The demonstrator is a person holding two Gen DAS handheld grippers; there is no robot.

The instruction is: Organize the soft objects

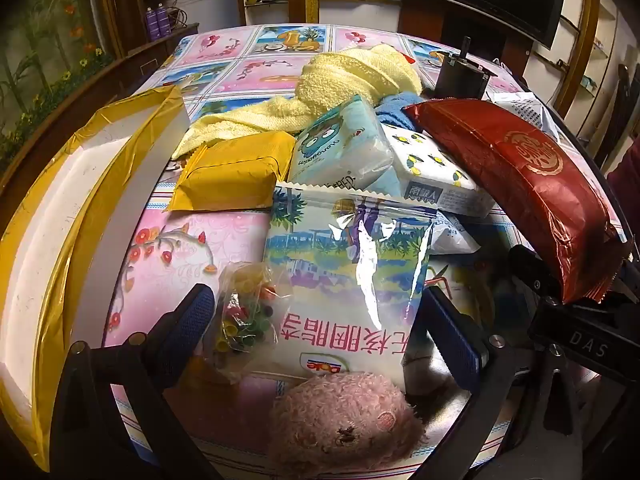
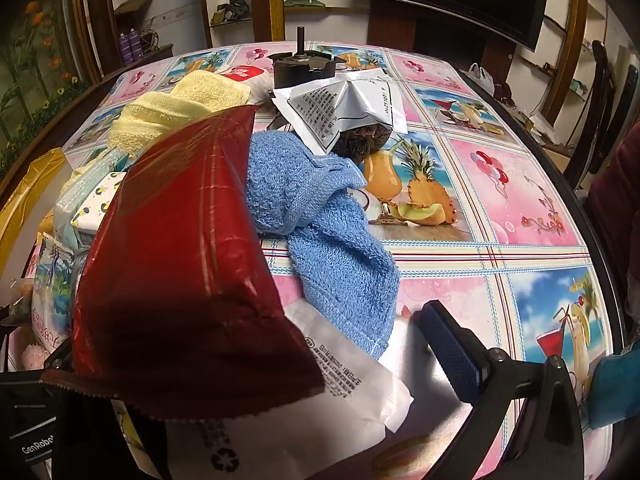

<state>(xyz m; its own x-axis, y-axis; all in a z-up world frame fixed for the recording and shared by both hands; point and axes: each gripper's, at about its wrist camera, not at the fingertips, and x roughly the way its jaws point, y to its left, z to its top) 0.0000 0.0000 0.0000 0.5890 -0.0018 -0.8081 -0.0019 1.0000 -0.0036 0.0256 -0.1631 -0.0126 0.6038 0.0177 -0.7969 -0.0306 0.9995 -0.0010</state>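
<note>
The left gripper (image 1: pixel 320 320) gapes wide around a glossy printed snack pouch (image 1: pixel 344 272); a fuzzy pink plush toy (image 1: pixel 344 420) lies beneath. The right gripper (image 2: pixel 256 344) is wide too, a shiny red foil packet (image 2: pixel 180 260) covering its left finger.

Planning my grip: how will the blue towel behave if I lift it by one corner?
The blue towel lies crumpled and draped over itself, so it will likely hang limp and unfold. Its looped terry pile should grip well, not slip. One fold sits under the printed white packet, which may get dragged along.
</note>
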